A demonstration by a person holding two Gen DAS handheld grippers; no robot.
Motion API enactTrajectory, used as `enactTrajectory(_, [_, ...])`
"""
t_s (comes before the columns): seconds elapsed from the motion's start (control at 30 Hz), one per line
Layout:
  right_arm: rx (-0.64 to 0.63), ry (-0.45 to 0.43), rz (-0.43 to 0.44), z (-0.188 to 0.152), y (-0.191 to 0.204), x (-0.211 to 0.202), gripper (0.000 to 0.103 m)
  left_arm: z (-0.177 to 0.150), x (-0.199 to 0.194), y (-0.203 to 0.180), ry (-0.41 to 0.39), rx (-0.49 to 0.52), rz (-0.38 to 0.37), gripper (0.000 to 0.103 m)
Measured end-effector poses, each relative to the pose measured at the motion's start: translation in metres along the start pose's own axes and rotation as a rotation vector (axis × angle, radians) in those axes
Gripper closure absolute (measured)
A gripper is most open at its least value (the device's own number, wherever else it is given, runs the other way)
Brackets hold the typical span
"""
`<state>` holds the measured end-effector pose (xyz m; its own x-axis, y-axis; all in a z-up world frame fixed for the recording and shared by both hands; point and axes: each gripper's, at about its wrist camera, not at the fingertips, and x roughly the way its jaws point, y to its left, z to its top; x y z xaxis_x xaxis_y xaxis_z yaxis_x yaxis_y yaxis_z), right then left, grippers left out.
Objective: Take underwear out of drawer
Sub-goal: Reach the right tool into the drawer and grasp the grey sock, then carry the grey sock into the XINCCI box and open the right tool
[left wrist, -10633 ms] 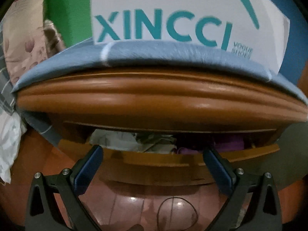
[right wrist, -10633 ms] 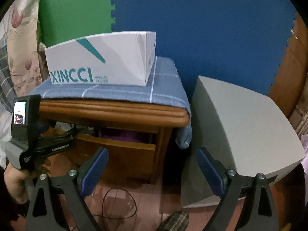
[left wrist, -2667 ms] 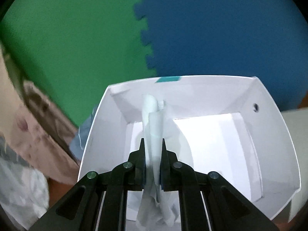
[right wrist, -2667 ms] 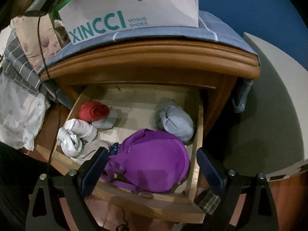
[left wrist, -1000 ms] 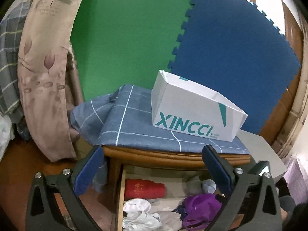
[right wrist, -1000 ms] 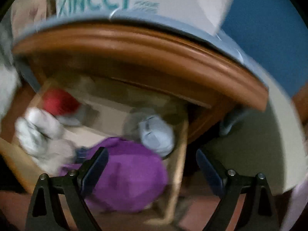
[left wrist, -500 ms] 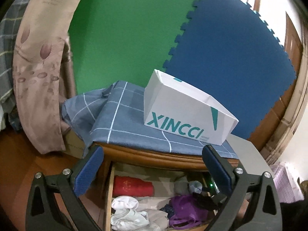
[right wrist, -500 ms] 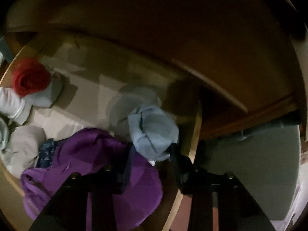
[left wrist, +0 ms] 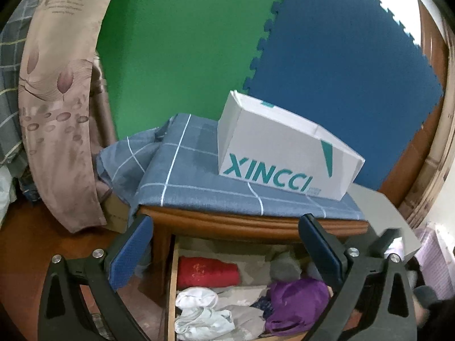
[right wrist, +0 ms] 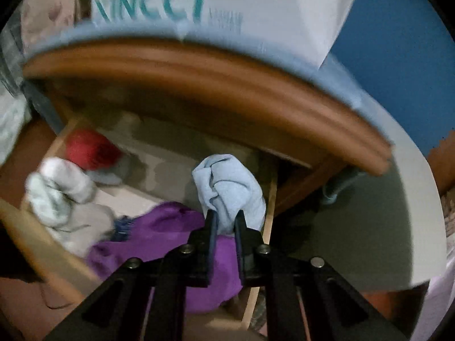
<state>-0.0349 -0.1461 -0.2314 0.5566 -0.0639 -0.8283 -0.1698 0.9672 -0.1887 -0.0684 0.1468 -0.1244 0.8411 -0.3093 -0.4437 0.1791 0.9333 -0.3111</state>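
Observation:
The wooden drawer point(right wrist: 269, 196) stands pulled out under the nightstand top. My right gripper point(right wrist: 226, 218) is shut on a light blue bundle of underwear point(right wrist: 230, 182), held above the drawer's right side. Below it lies a purple garment point(right wrist: 170, 233). A red roll point(right wrist: 88, 150) and white bundles point(right wrist: 57, 190) lie at the drawer's left. In the left wrist view my left gripper point(left wrist: 226, 251) hangs open and empty, above and in front of the drawer point(left wrist: 171, 284), where the red roll point(left wrist: 207, 268), white bundles point(left wrist: 199, 309) and purple garment point(left wrist: 298, 298) show.
A white XINCCI shoe box point(left wrist: 284, 153) sits on a blue checked cloth point(left wrist: 184, 176) covering the nightstand top. A grey cabinet point(right wrist: 369, 213) stands right of the nightstand. Flowered and checked fabric point(left wrist: 57, 99) hangs at the left. Green and blue foam mats back the wall.
My right gripper went from wide open to shut on the light blue bundle, then pulled back up out of the dark drawer with it. The left gripper stayed open and nearly still.

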Motion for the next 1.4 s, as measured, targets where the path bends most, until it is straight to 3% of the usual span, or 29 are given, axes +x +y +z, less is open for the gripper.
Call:
enactTrajectory(0.3, [0.112, -0.156, 0.045, 0.016, 0.001, -0.106, 0.091, -0.017, 0.026, -0.016, 0.091, 0.098, 0.054, 0.002])
enactTrajectory(0.6, [0.209, -0.228, -0.015, 0.043, -0.009, -0.171, 0.092, -0.030, 0.044, -0.009, 0.175, 0.091, 0.087, 0.002])
enactTrajectory(0.83, [0.292, -0.232, -0.021, 0.048, -0.019, -0.188, 0.092, -0.037, 0.052, -0.004, 0.221, 0.092, 0.102, 0.002])
enactTrajectory(1.4, [0.262, -0.283, -0.072, 0.055, -0.012, -0.223, 0.091, -0.037, 0.050, 0.004, 0.251, 0.049, 0.082, 0.002])
